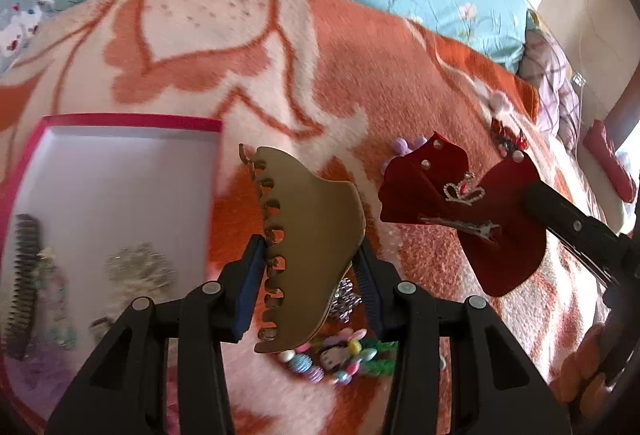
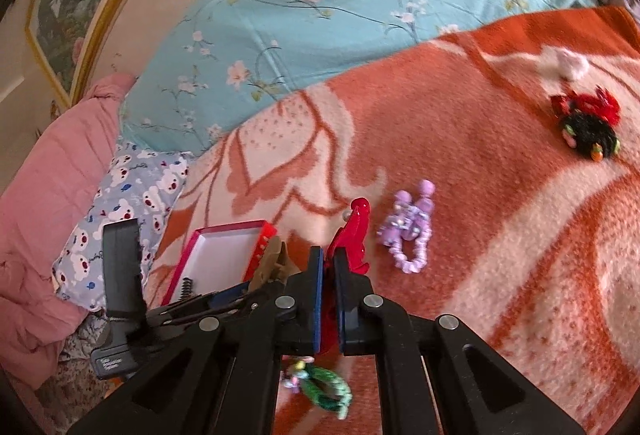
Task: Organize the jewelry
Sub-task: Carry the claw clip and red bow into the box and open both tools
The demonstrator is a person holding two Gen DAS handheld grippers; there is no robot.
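Note:
My left gripper point(image 1: 310, 275) is shut on a tan claw hair clip point(image 1: 308, 247) and holds it above the orange blanket, just right of a pink-rimmed white box point(image 1: 120, 121). The box holds a black comb point(image 1: 24, 275) and several hair pieces. My right gripper point(image 2: 329, 267) is shut on a red velvet bow clip point(image 2: 354, 235); in the left wrist view the bow point(image 1: 460, 211) with its small crown charm hangs to the right of the claw clip. The box also shows in the right wrist view point(image 2: 224, 231).
On the blanket lie a pastel bead bracelet point(image 1: 332, 359), a green scrunchie point(image 2: 328, 389), a purple scrunchie set point(image 2: 408, 235), a black and red hair tie point(image 2: 588, 127) and a white pompom point(image 2: 568, 65). Blue floral bedding point(image 2: 320, 15) lies beyond.

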